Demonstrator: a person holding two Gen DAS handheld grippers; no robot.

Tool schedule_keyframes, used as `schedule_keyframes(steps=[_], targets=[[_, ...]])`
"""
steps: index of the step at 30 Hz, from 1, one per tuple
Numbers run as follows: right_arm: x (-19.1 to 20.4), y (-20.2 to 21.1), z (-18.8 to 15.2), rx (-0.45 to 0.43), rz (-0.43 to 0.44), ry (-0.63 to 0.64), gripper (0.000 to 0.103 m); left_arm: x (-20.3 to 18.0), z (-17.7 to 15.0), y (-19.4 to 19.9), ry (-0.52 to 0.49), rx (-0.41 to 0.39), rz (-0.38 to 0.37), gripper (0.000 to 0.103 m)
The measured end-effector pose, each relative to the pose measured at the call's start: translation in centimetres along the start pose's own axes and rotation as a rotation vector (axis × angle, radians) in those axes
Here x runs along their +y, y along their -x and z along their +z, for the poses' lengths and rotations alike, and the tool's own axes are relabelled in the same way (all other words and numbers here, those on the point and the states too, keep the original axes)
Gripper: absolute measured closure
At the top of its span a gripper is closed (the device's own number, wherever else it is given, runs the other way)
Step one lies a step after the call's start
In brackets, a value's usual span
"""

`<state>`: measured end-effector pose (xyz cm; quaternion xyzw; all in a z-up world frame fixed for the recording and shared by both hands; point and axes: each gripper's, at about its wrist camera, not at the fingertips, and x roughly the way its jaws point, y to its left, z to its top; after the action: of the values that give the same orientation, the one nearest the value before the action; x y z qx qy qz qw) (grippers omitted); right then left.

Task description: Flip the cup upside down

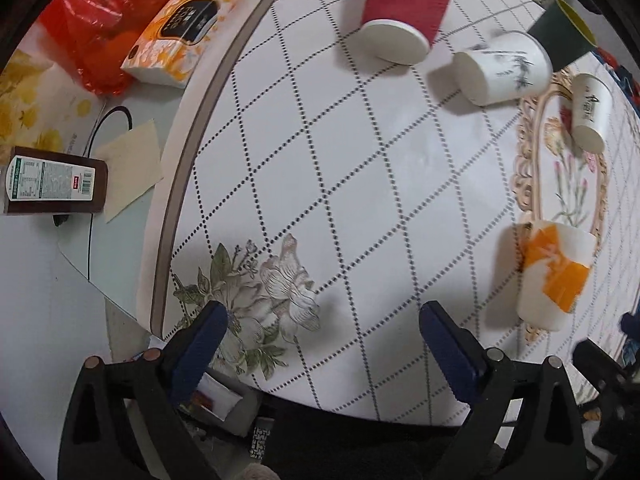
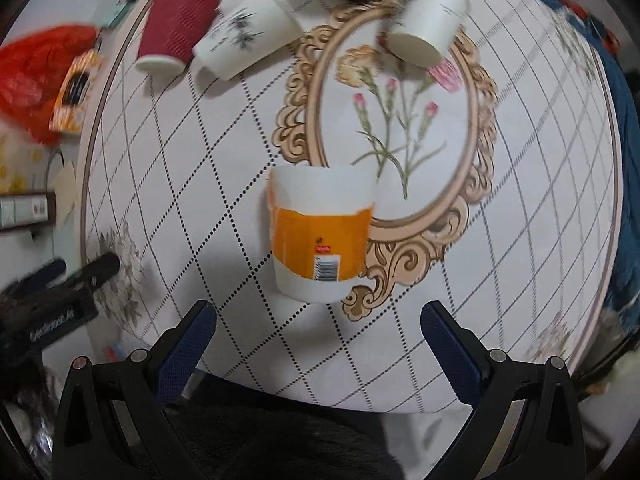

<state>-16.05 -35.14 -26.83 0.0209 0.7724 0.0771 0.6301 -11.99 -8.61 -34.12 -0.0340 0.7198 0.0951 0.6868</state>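
Right wrist view: the right gripper point(image 2: 318, 342) has jaws spread apart and empty, the orange-banded cup point(image 2: 322, 236) just ahead on the counter point(image 2: 520, 264). It looks light, thin-walled and crushable; a gentle mid-body grip seems best. Left gripper point(image 1: 323, 334) jaws also gape, empty.

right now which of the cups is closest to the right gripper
The white cup with the orange band and barcode, directly ahead of the open right gripper. The red ribbed cup, the bamboo-print white cup and the plain white cup stand far back.
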Motion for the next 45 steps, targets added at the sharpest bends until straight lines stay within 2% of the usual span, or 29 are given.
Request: schedule_keyframes(steps=[3, 6, 10, 13, 16, 20, 22, 24, 27, 31, 35, 40, 42, 45], targets=[[1.9, 0.8, 0.3, -0.022, -0.105, 0.176, 0.0, 0.4, 0.1, -0.6, 0.009, -0.011, 0.0, 0.005], [4.5, 1.9, -0.3, -0.1, -0.269, 0.496, 0.0, 0.6, 0.2, -1.0, 0.021, -0.02, -0.005, 0.005], [7.5, 1.9, -2.4, -0.192, -0.568, 1.024, 0.0, 0.7, 0.5, -1.7, 0.04, -0.015, -0.036, 0.005], [8.5, 0.1, -4.2, -0.219, -0.787, 1.41, 0.0, 0.4, 0.6, -2.3, 0.047, -0.004, -0.058, 0.005], [8.1, -2.4, -6.6, -0.233, -0.955, 1.833, 0.0, 0.0, 0.6, -3.2, 0.043, 0.008, -0.069, 0.004], [4.9, -5.9, -9.4, -0.193, -1.077, 2.366, 0.0, -0.5, 0.8, -4.6, 0.036, 0.032, -0.07, 0.004], [3.5, -7.2, -9.8, -0.171, -1.117, 2.564, 0.0, -0.7, 0.8, -5.1, 0.029, 0.037, -0.066, 0.004], [2.5, -8.2, -9.6, -0.156, -1.146, 2.704, 0.0, -0.9, 0.9, -5.4, 0.018, 0.038, -0.061, 0.004], [2.1, -9.2, -8.9, -0.142, -1.151, 2.833, 0.001, -1.1, 1.0, -6.2, 0.006, 0.046, -0.059, 0.004], [2.3, -10.4, -8.2, -0.134, -1.143, 2.908, 0.004, -1.0, 1.1, -7.0, 0.0, 0.061, -0.054, 0.004], [1.8, -11.6, -8.2, -0.117, -1.12, 2.951, 0.007, -0.4, 1.1, -7.6, 0.0, 0.071, -0.056, 0.004], [2.2, -12.8, -7.2, -0.108, -1.102, 2.961, 0.016, 0.6, 1.8, -8.2, 0.0, 0.076, -0.054, 0.004], [2.4, -13.2, -6.8, -0.105, -1.1, 2.958, 0.024, 0.8, 2.0, -8.2, 0.003, 0.066, -0.055, 0.004], [2.5, -13.5, -6.1, -0.116, -1.094, 2.961, 0.025, 1.1, 2.5, -7.9, 0.0, 0.06, -0.051, 0.004]])
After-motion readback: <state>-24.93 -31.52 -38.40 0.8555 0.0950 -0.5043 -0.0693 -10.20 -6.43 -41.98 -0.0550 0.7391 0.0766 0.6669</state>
